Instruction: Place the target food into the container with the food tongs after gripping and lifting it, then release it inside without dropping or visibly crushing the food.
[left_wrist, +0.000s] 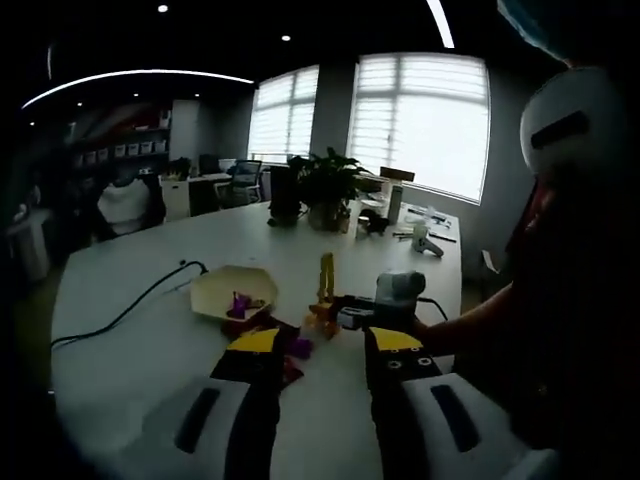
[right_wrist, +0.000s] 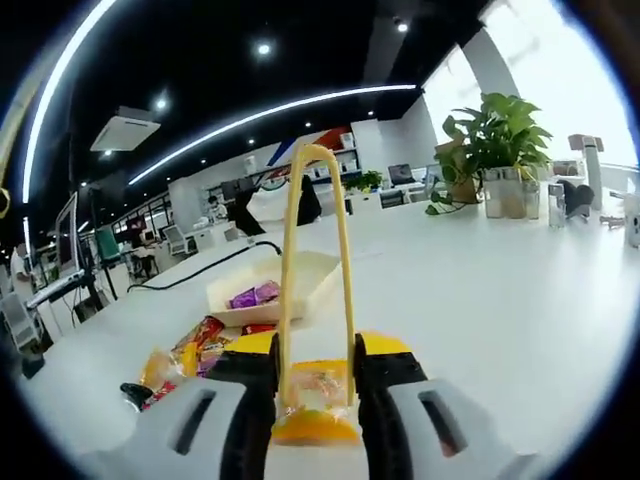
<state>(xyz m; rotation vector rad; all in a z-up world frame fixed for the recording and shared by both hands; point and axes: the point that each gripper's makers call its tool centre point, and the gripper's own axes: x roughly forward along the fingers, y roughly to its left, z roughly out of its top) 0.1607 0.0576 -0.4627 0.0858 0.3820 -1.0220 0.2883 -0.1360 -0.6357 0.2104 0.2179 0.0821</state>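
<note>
Right gripper (right_wrist: 315, 385) jaws clamp yellow tongs (right_wrist: 316, 280); no writing legible.

This is an open-plan office. A large white table (left_wrist: 150, 350) takes up the lower half of the left gripper view, with a potted plant (left_wrist: 325, 190) at its far end near the centre. Behind it, wide windows with blinds (left_wrist: 420, 120) fill the upper right. Desks and an office chair (left_wrist: 243, 180) stand at centre left, and shelves (left_wrist: 120, 150) line the left wall. In the right gripper view, strip lights (right_wrist: 270, 112) curve across the dark ceiling at the top, and a monitor (right_wrist: 68, 235) stands at the left edge.
</note>
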